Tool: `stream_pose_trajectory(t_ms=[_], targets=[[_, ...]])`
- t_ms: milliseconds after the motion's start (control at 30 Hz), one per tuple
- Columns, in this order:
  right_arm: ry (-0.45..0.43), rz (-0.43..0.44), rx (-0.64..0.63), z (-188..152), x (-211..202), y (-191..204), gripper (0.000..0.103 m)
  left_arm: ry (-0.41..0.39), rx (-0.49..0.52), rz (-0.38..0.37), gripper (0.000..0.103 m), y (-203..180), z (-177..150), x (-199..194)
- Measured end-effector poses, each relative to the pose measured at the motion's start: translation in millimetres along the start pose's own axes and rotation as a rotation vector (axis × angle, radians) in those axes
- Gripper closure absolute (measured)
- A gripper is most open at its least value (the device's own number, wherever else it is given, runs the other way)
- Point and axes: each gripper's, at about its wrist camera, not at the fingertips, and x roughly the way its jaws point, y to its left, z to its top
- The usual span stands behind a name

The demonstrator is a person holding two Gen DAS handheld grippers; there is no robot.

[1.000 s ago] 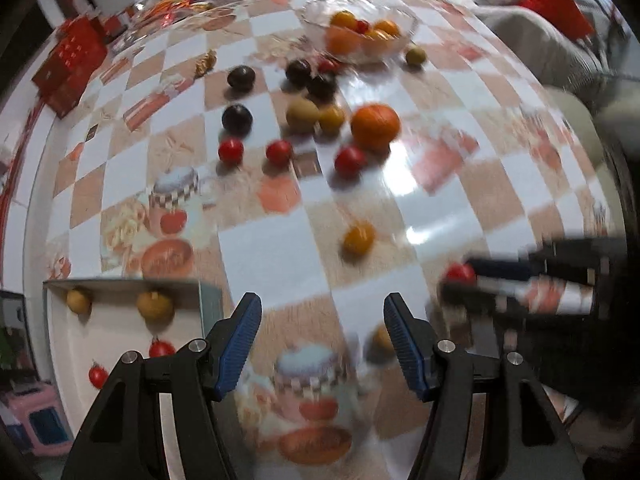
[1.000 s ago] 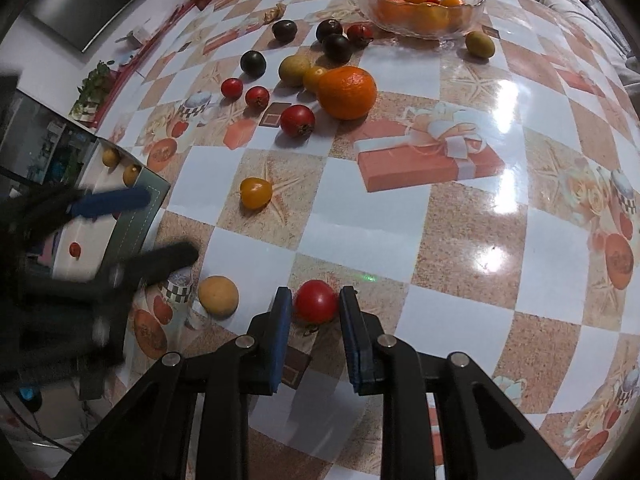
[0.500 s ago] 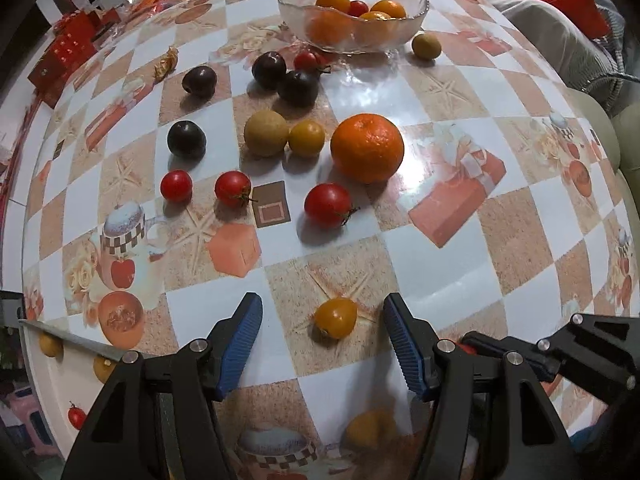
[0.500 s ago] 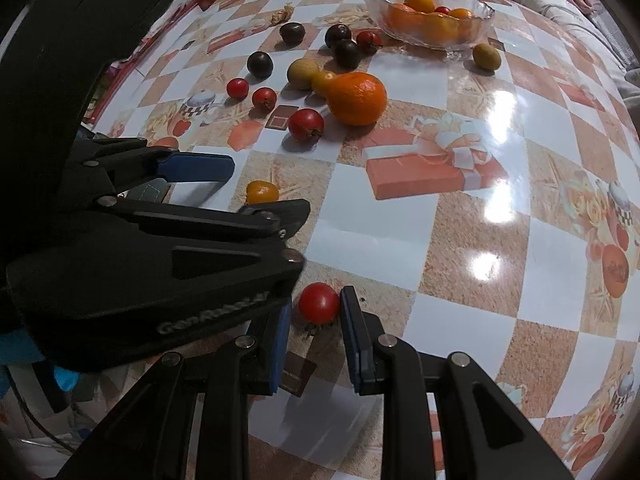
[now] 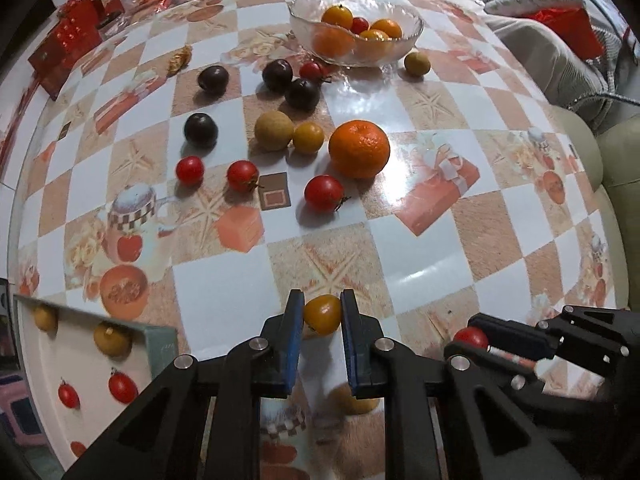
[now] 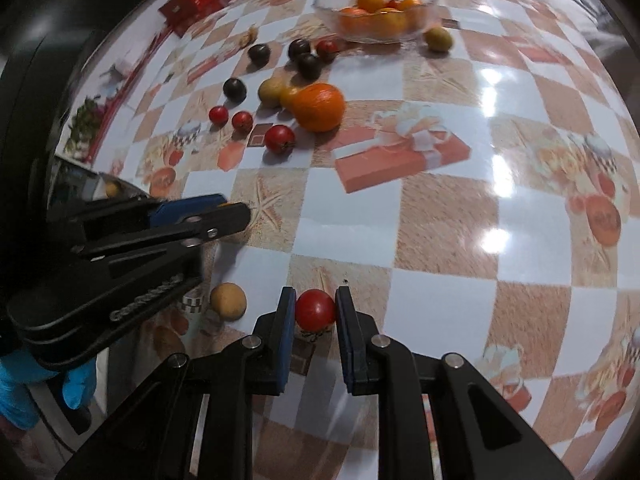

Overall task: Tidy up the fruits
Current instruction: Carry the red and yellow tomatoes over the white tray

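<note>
The yellow tomato (image 5: 322,314) sits near the table's near edge, clamped between the blue pads of the left gripper (image 5: 320,320). Beside it to the right, the right gripper (image 6: 316,312) is clamped on a red tomato (image 6: 315,309), also by the near edge. A tan fruit (image 6: 228,301) lies on the table (image 5: 424,256) just left of the red tomato. At the near left corner a white tray (image 5: 80,364) holds two tan fruits and some small red tomatoes. Toward the middle of the table lie an orange (image 5: 359,149), three more red tomatoes, a tan fruit touching a small yellow one, and four dark plums. By the far edge stands a glass bowl (image 5: 356,32) of oranges with a green-yellow fruit (image 5: 417,63) just beside it. A hand in a blue glove (image 6: 44,380) holds the left gripper.
</note>
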Motion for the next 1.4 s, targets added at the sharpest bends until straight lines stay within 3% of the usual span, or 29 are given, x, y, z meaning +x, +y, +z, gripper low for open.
stream_pose_trajectory(t_ms=[600,1033,1400], targets=[[-0.021,0.009,0.025,1.4,-34.8,22.8,0.082,-0.087,-0.087,-0.024,0.083,40.2,-31.0,-68.8],[-0.006,0.054,-0.124,23.0,-29.0,109.6,0.081,-0.117,-0.243,0.041,0.083,122.8,-83.7,-104.3],[0.080,0.120,-0.258,21.7,15.9,197.1,0.082,-0.070,-0.358,0.094,0.083,182.1,-136.6,-94.1]])
